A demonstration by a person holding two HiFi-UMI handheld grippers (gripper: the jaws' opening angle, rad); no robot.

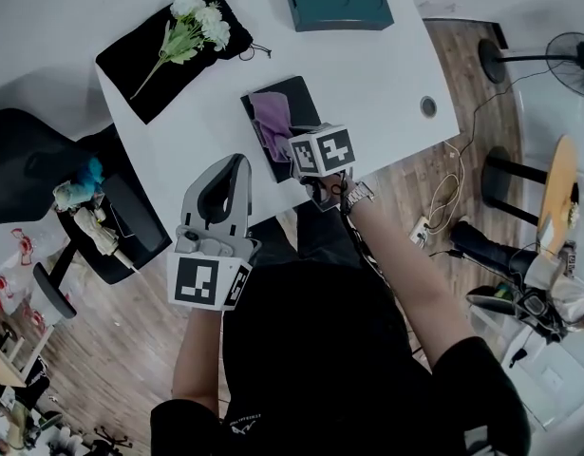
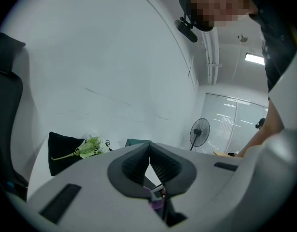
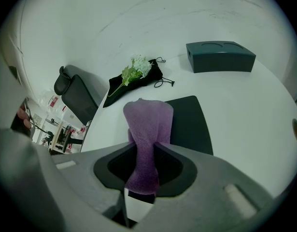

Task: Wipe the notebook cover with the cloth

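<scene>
White table, wood floor. Black notebook at near edge; my right gripper clamps purple cloth over it, left gripper jaws together.

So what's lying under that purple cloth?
A flat black notebook on the white table. The purple fabric cloth, pinched by the right gripper, hides part of its cover.

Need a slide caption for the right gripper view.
Right gripper shut on the purple cloth, held over the black notebook on the white table.

Purple cloth, black notebook, teal box, white table
</scene>
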